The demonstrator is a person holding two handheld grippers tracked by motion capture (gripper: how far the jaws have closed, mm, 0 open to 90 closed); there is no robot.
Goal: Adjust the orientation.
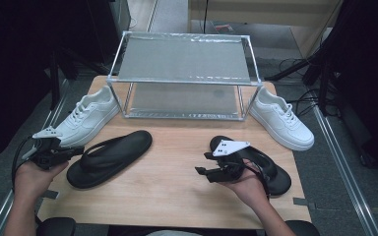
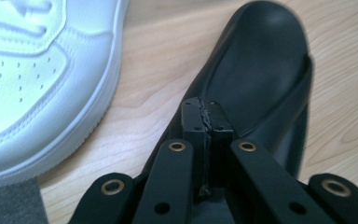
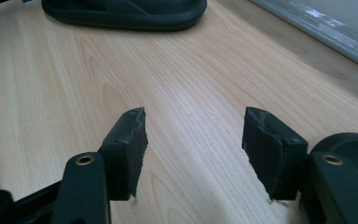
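One wooden table (image 1: 177, 167), dark room.

Light wooden table (image 1: 177, 196), metal two-tier rack (image 1: 184, 78) at back, grey floor (image 1: 334, 162), dark surroundings

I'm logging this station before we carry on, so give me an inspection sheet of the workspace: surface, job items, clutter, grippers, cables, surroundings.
Surface: light wooden table, no spills seen.
Job's things: left black flip-flop and right black flip-flop on the table; one white sneaker left of the metal shoe rack, the other white sneaker to its right; both rack shelves bare.
Clutter: nothing seen.
Grippers: left gripper shut, empty, fingers over the left flip-flop; right gripper open, empty, above bare wood.
Cables: black cable trailing from the left gripper; loose cables on the floor at the right.
Surroundings: dark, grey floor, metal rails either side.
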